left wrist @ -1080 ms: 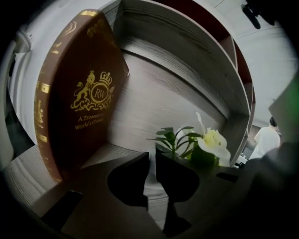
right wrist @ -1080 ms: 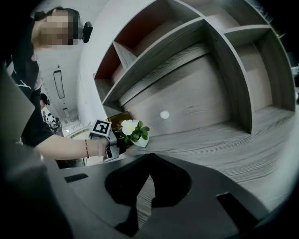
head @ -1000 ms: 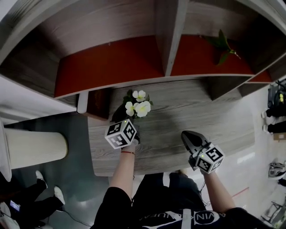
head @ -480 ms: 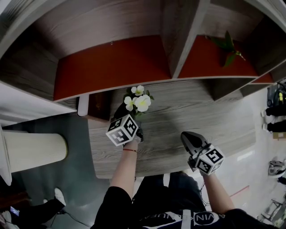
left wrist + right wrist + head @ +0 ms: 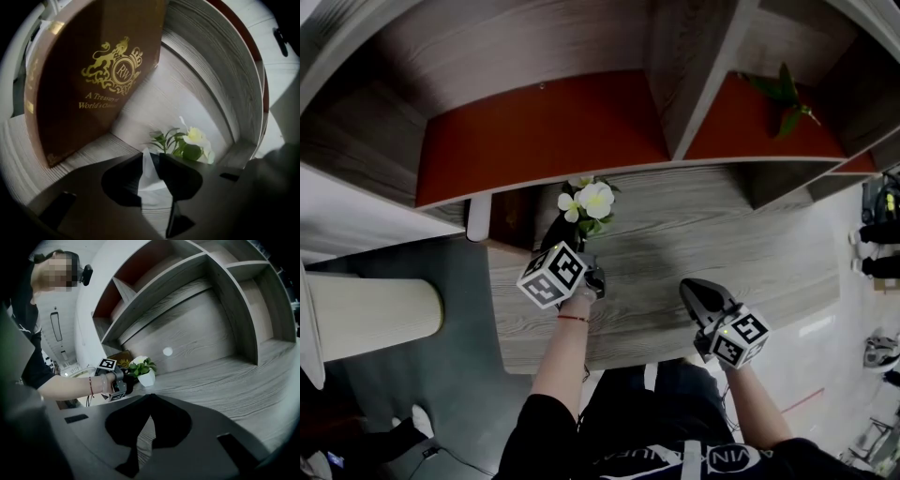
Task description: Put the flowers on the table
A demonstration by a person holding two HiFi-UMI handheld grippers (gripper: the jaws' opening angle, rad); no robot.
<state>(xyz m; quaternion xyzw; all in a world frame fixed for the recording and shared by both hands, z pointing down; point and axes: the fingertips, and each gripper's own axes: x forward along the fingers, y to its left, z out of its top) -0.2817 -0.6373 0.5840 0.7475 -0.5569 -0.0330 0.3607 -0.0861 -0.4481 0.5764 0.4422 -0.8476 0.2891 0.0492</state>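
A small white pot [image 5: 146,377] of white flowers [image 5: 595,200] stands upright on the grey wooden table [image 5: 722,244], close to the shelf's front edge. My left gripper [image 5: 572,236] is right behind it. Its jaws are opening, and in the left gripper view the pot [image 5: 149,171] shows in the gap between the fingertips, with the blossoms [image 5: 194,140] beyond them. My right gripper [image 5: 692,289] hovers over the table's near right part, shut and holding nothing.
A brown book [image 5: 93,79] with a gold crest stands upright just left of the pot. Behind the table rises a shelf unit with red boards [image 5: 544,131]; a green sprig [image 5: 783,94] lies in its right compartment. A cream cylinder [image 5: 375,314] stands on the floor at left.
The flowers and my left gripper have shifted a little farther back toward the shelf. The right gripper has stayed where it was.
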